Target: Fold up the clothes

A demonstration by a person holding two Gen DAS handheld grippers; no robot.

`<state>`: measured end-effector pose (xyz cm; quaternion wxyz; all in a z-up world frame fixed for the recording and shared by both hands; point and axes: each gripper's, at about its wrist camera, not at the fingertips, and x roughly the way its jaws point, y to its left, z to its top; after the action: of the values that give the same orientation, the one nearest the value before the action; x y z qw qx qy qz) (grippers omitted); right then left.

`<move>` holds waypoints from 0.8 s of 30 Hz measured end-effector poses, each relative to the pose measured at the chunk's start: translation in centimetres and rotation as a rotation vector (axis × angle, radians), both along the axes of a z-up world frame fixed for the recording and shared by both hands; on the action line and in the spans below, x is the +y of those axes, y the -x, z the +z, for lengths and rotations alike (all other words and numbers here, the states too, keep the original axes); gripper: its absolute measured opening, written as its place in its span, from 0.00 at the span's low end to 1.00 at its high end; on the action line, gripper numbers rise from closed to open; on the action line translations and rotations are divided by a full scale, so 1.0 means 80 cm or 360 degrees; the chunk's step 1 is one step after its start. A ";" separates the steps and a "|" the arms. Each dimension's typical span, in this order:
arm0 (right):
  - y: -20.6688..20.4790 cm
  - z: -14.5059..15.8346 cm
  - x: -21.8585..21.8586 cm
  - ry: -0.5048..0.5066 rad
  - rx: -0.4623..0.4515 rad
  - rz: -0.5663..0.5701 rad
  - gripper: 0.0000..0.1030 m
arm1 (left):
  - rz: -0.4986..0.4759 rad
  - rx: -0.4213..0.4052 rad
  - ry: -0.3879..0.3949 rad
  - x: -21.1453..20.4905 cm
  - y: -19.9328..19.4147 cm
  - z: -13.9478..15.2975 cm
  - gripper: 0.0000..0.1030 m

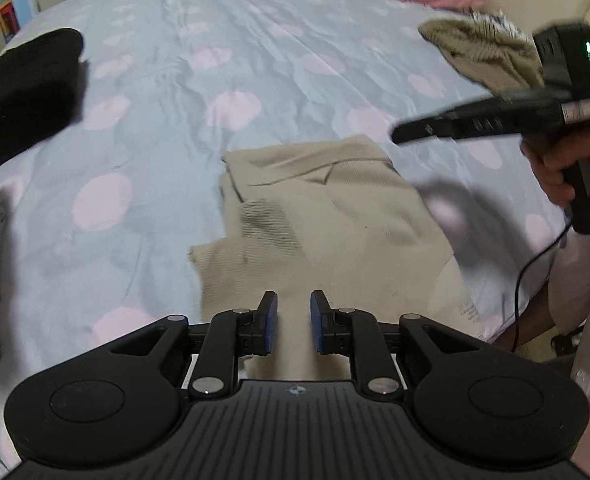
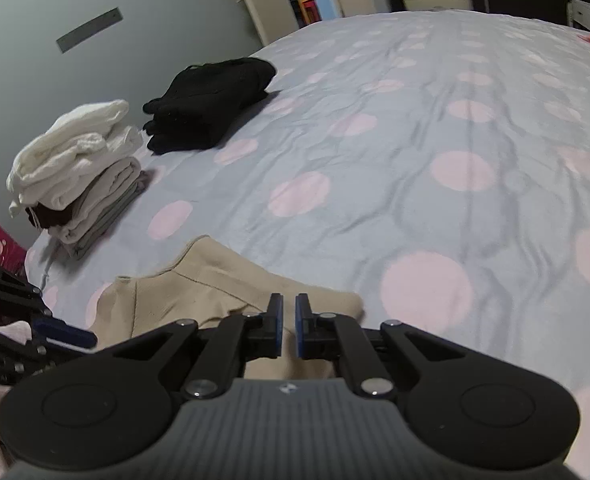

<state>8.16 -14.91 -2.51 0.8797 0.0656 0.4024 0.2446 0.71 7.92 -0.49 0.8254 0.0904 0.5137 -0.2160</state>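
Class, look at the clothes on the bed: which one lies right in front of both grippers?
The beige top, lying flat on its own. The black pile and the white-topped stack sit folded farther away.

Bedspread (image 2: 435, 128) centre free; black pile (image 2: 211, 104), white stack (image 2: 75, 160) block left edge; beige garment (image 1: 327, 216) near.

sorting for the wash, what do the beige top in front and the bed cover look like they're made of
Beige top: looks like a fine ribbed knit, matte and soft; thin parallel ribs show near its folded edge. Cotton or a blend, I cannot tell.
Bed cover: looks like a thin, smooth woven sheet, matte, grey-blue with pink dots; it lies in fine creases. Probably cotton or polyester.
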 end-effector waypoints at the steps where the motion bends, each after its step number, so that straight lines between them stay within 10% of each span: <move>1: -0.005 -0.004 0.005 0.0009 0.0005 0.0012 0.07 | -0.0007 0.0022 -0.0015 -0.004 -0.003 -0.004 0.14; 24: -0.037 -0.044 0.051 0.0154 0.0046 0.0020 0.06 | 0.0050 0.0176 -0.0185 0.000 -0.013 -0.037 0.17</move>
<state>11.15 -10.80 -6.05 0.8745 0.0239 0.4268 0.2294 1.71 7.95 -3.49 0.7925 0.1181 0.5714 -0.1776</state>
